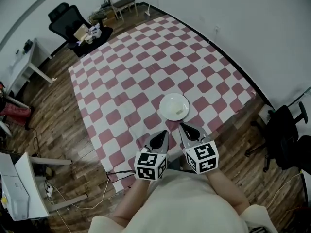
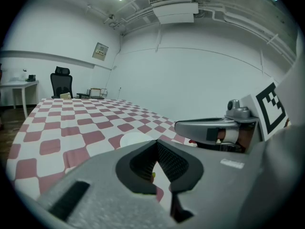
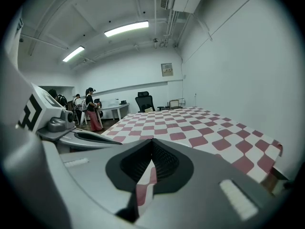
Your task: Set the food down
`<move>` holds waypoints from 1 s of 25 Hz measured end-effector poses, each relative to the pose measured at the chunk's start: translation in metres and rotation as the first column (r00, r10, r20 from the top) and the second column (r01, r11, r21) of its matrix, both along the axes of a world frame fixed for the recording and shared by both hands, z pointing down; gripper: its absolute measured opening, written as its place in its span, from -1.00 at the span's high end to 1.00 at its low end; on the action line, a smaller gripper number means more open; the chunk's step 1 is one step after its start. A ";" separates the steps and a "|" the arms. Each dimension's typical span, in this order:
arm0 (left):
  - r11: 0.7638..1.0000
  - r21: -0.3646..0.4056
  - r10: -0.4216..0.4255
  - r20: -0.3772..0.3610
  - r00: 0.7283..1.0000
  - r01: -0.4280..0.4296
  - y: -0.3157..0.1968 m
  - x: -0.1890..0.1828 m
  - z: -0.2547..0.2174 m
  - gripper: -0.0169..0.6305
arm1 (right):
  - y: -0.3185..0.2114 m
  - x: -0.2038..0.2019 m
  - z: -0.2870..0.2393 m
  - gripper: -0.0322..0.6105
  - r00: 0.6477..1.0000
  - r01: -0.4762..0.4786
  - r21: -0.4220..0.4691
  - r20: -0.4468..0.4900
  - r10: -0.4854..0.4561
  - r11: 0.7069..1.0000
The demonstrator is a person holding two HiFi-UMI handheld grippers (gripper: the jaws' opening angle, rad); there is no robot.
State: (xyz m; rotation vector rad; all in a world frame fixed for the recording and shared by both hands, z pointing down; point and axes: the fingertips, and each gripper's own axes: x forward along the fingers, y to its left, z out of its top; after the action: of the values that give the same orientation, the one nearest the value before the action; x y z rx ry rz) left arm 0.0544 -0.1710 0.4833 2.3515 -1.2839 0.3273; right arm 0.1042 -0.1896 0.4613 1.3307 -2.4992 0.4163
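Note:
A white plate [image 1: 174, 107] sits near the front edge of the red-and-white checked table [image 1: 146, 67]. On its right side lies a small pale piece of food [image 1: 180, 112]. Both grippers hover side by side just short of the plate, over the table's near edge. My left gripper [image 1: 165, 133] is shut and holds nothing; in the left gripper view its tips [image 2: 155, 141] meet, with the plate [image 2: 135, 139] just beyond. My right gripper [image 1: 181, 126] is also shut and empty, its jaws [image 3: 152, 140] closed over the cloth.
A black office chair [image 1: 65, 21] stands at the table's far left corner and another [image 1: 285, 130] at the right. A white desk [image 1: 24, 62] and cables [image 1: 73, 198] are on the wood floor at left. People [image 3: 90, 113] stand far off.

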 end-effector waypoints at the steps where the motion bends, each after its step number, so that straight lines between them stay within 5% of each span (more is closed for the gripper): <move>1: 1.000 0.001 0.002 0.001 1.000 -0.002 0.003 0.001 0.000 0.95 | 0.003 0.000 -0.001 0.89 1.000 0.001 0.002 0.004 -0.001 1.000; 25: 1.000 0.020 0.017 0.014 1.000 -0.018 0.033 0.011 -0.002 0.95 | 0.039 0.007 -0.013 0.89 1.000 0.006 0.052 0.009 -0.006 0.999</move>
State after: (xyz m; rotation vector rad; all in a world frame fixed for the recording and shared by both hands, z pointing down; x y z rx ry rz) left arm 0.0659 -0.1379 0.4808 2.3825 -1.2795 0.3387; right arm 0.1112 -0.1508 0.4487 1.3429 -2.5373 0.3598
